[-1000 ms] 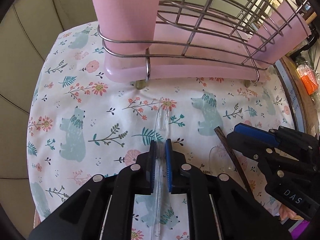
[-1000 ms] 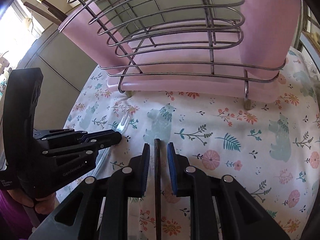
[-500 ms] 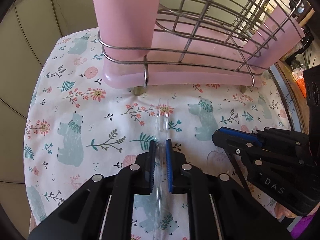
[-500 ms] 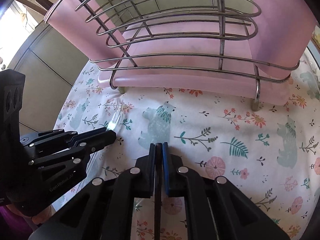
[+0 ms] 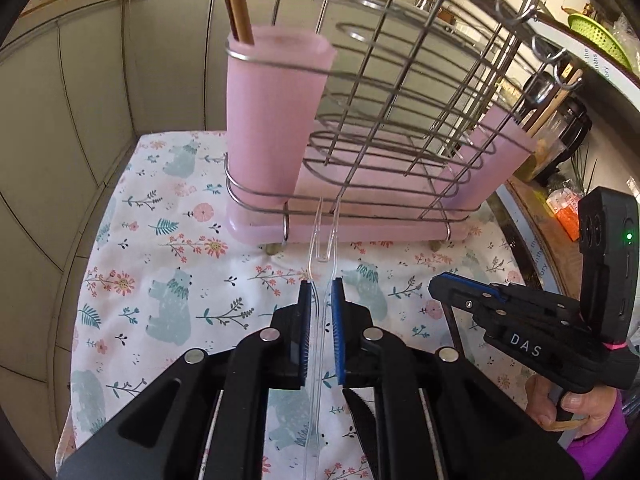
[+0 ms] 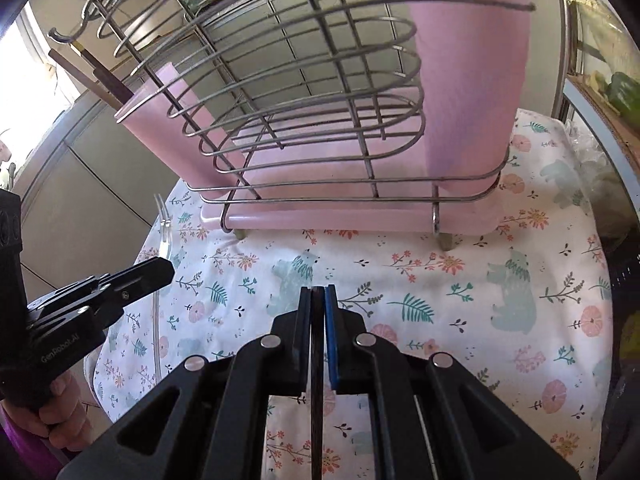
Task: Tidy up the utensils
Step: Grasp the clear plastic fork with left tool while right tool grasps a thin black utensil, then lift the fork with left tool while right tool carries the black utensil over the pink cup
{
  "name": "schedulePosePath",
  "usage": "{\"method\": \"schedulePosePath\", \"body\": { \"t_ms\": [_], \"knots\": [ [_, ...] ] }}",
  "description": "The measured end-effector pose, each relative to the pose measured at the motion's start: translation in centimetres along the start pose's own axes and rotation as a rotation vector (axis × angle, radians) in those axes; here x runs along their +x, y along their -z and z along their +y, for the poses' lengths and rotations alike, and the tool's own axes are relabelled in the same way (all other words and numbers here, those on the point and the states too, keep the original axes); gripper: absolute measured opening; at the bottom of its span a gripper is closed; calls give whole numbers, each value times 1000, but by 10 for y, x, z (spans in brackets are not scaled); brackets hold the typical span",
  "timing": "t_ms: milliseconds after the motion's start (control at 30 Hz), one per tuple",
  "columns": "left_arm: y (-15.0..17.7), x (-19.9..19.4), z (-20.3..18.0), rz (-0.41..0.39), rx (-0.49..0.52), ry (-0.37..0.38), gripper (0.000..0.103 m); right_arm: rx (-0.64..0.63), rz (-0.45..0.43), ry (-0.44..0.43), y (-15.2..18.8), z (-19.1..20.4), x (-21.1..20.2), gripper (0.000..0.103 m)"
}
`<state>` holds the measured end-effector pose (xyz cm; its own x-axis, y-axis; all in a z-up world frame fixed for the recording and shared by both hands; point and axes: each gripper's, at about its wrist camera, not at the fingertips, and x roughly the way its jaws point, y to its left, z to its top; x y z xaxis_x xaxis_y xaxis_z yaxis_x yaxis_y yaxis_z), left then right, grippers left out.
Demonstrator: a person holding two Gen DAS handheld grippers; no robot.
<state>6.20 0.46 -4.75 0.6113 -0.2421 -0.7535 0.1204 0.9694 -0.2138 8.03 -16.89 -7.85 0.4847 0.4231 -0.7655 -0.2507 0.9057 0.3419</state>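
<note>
My left gripper [image 5: 320, 292] is shut on a clear plastic fork [image 5: 322, 236] and holds it above the cloth, tines pointing at the rack; it also shows in the right wrist view [image 6: 162, 220]. My right gripper [image 6: 318, 292] is shut on a dark chopstick [image 6: 317, 360], lifted off the cloth. The wire rack [image 5: 384, 128] with a pink tray stands ahead. Its pink cup [image 5: 272, 120] on the left holds wooden chopsticks [image 5: 236, 0]. A second pink cup [image 6: 468, 80] stands at the rack's other end.
The floral bear cloth [image 5: 168, 264] covers the table. A black serrated knife tip [image 5: 360, 404] lies under my left gripper. Grey cabinet panels [image 5: 80, 100] stand behind. A green colander [image 5: 596, 36] and jars sit at the far right.
Both grippers have risen and tilted up with their utensils, so the rack's top and cups now show. The right gripper closed on the chopstick about half a second ago.
</note>
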Motion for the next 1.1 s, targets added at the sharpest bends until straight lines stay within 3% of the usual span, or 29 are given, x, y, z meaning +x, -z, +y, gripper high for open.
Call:
{"method": "schedulePosePath", "body": {
  "t_ms": [567,833,1100],
  "knots": [
    [-13,-73,-5,-252,-1,18,9,1,-211,10,-2,-3,-74,6],
    [-22,-104,-5,-364,-12,38,9,-12,-368,-1,-9,-1,-117,6],
    [-42,-137,-5,-478,-13,50,9,-35,-532,18,-36,-1,-177,6]
  ]
}}
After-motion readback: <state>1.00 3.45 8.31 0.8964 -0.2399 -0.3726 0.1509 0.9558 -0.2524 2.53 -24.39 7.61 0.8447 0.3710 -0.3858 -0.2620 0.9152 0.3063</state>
